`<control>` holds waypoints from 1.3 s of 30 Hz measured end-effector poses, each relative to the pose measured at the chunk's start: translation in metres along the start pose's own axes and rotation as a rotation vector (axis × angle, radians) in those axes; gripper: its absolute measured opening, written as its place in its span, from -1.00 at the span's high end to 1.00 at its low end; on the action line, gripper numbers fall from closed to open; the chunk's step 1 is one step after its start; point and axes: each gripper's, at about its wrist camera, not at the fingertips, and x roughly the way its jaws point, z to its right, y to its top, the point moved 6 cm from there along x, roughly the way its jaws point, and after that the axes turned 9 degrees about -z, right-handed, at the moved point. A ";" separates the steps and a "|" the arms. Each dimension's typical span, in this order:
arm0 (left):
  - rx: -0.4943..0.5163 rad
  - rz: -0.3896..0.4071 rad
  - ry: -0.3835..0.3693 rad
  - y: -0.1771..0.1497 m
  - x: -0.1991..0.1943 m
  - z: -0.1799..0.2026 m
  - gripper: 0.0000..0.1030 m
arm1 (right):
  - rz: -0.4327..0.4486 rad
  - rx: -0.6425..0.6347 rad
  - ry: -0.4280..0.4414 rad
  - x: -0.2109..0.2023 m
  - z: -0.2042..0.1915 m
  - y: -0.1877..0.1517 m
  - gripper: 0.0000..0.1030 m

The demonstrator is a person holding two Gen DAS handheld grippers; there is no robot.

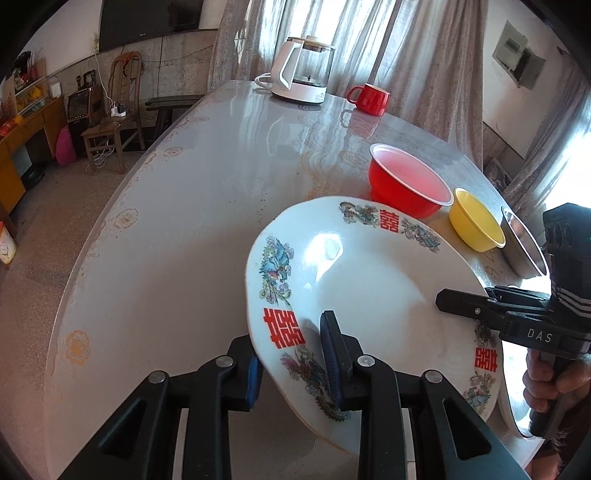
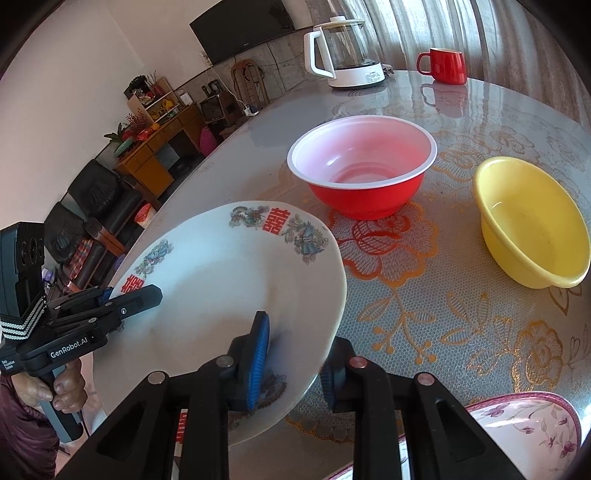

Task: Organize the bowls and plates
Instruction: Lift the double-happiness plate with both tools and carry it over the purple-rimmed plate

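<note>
The plate (image 1: 369, 280) looked like glossy glazed ceramic with printed decoration. Beyond it, the red bowl (image 2: 360, 168) and yellow bowl (image 2: 532, 221) seemed smooth plastic. Under it, the table (image 1: 207, 206) wore a shiny clear cover over lace-patterned cloth.

Sunlit curtains (image 1: 424, 55), a wall television (image 1: 147, 18), wooden chair (image 1: 110, 122).

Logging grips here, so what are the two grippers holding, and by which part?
Both hold the white plate by its rim: left gripper on the near edge, right gripper on the opposite edge.
</note>
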 end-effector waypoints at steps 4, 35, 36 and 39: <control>-0.030 -0.018 -0.011 0.000 0.006 -0.007 0.39 | -0.009 -0.015 -0.024 0.006 -0.001 -0.003 0.51; 0.020 0.091 -0.079 -0.016 -0.043 0.022 0.45 | 0.115 -0.054 -0.031 -0.040 -0.023 -0.017 0.54; 0.025 0.096 -0.084 -0.017 -0.046 0.025 0.45 | 0.120 -0.049 -0.027 -0.043 -0.023 -0.018 0.54; 0.040 0.107 -0.097 -0.020 -0.055 0.036 0.44 | 0.140 -0.038 -0.023 -0.054 -0.022 -0.025 0.54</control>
